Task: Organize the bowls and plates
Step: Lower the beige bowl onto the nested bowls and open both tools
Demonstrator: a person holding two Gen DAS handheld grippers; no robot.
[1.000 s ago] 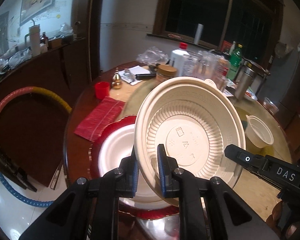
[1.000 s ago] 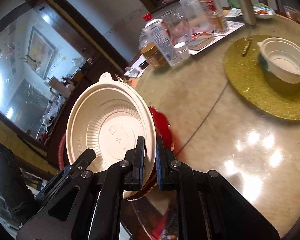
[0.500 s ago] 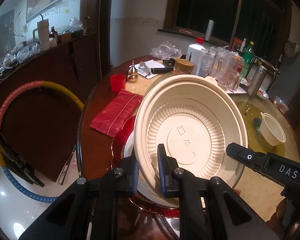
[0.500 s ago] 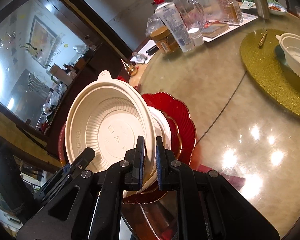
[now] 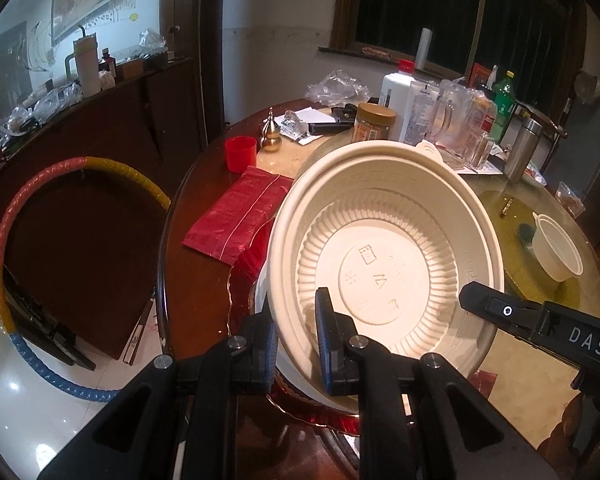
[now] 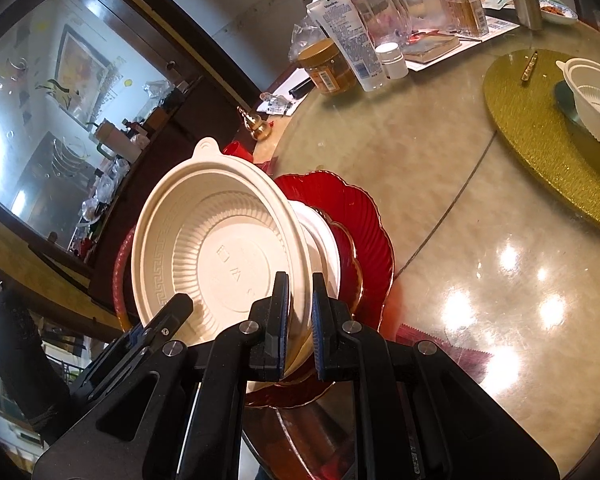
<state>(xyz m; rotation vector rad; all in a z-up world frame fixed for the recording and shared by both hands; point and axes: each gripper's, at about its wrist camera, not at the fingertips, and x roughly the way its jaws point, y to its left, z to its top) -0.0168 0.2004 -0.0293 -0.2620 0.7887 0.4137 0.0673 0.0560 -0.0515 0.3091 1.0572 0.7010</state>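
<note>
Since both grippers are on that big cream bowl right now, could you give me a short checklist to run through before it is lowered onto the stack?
1. Left gripper clamped on the cream bowl rim: ok.
2. Right gripper clamped on the same rim: ok.
3. Bowl level: not ok, tilted steeply.
4. White plate on red plate beneath the bowl: ok.
5. Bowl touching the plates: cannot tell.
6. Small white bowl away on the gold mat: ok.

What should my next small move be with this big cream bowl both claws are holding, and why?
Probably ease the cream bowl down and level it onto the white dish on the red plate. The left claw and right claw each pinch its rim, and it sits tilted just above that stack, so it seems lined up to nest.
</note>
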